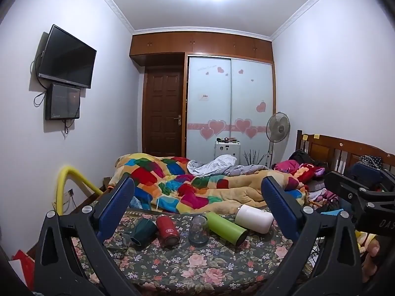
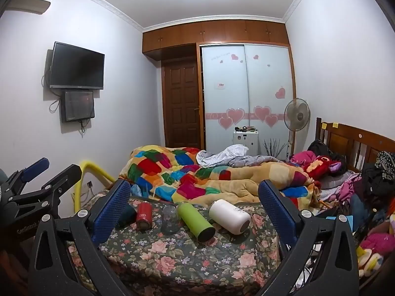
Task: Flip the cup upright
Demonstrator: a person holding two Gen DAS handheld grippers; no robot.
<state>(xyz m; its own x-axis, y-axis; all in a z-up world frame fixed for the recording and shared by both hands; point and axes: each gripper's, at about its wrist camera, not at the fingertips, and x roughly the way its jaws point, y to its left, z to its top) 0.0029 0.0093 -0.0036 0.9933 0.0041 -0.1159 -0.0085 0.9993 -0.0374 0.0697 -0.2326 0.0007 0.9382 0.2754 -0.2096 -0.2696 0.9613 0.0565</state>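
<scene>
Several cups lie on their sides in a row on a floral-covered surface point(image 1: 197, 266): a dark green cup point(image 1: 143, 230), a red one point(image 1: 167, 230), a clear glass point(image 1: 198, 230), a lime green tumbler point(image 1: 226, 228) and a white tumbler point(image 1: 254, 218). They show again in the right wrist view: red point(image 2: 144, 215), glass point(image 2: 170, 219), lime point(image 2: 195, 221), white point(image 2: 229, 216); the dark green cup point(image 2: 127, 215) is partly hidden by a finger. My left gripper point(image 1: 197, 212) and my right gripper point(image 2: 195, 212) are both open, empty and short of the cups.
A bed with a patchwork quilt point(image 1: 187, 185) lies just behind the cups. Clothes and toys point(image 2: 370, 197) pile up at the right by the wooden headboard. A yellow rail point(image 1: 66, 185) stands at the left. The other gripper shows at each view's side edge.
</scene>
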